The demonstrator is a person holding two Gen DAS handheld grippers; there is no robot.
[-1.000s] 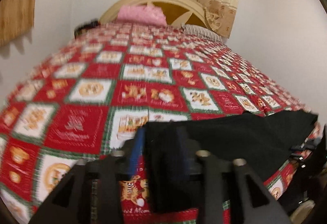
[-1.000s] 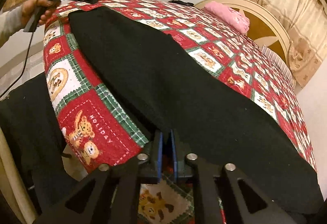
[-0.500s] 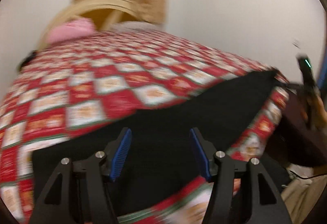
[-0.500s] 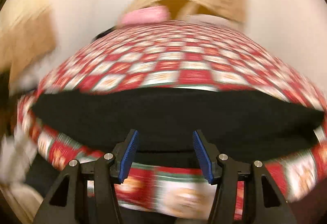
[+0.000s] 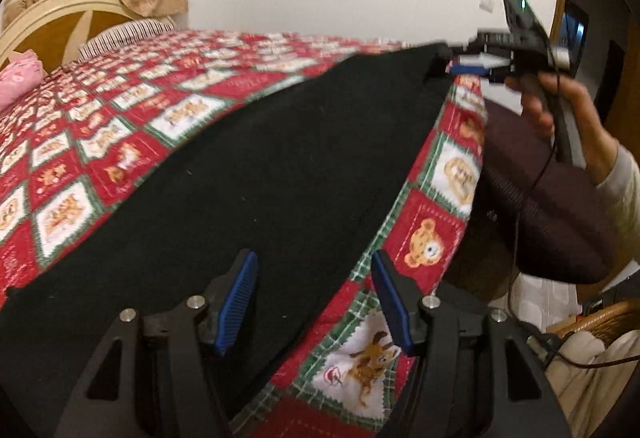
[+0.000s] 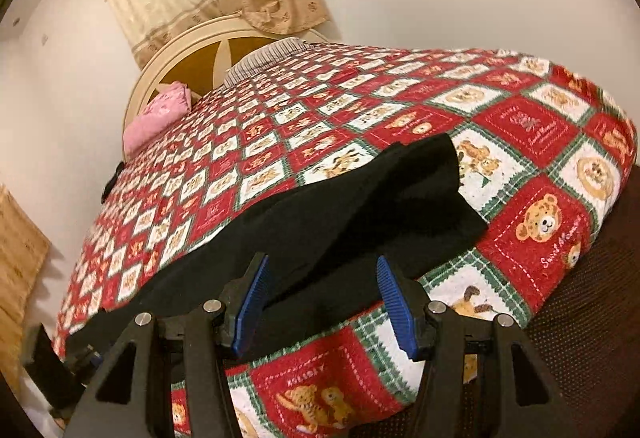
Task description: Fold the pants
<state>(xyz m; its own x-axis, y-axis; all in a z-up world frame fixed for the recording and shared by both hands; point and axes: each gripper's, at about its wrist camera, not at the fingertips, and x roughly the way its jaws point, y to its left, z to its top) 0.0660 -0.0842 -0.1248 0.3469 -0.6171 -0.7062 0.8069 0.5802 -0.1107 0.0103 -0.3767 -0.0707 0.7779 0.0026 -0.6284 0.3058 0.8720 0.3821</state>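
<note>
Left gripper (image 5: pixel 314 302) standing open, empty, hovering over pants (image 5: pixel 248 174). Right gripper (image 6: pixel 320 300) likewise gaping, nothing between blue pads. One pair of black pants lying folded lengthwise along near edge of bedspread (image 6: pixel 360 106). One pink pillow (image 6: pixel 158 116) sitting by headboard. Patches reading "HOLIDAY", "Sweet".

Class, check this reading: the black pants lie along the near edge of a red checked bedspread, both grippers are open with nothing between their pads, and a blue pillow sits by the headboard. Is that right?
One detail is wrong: the pillow by the headboard is pink, as the right wrist view shows. The black pants do lie along the bedspread's near edge, and the left gripper and right gripper are both open and empty.
</note>
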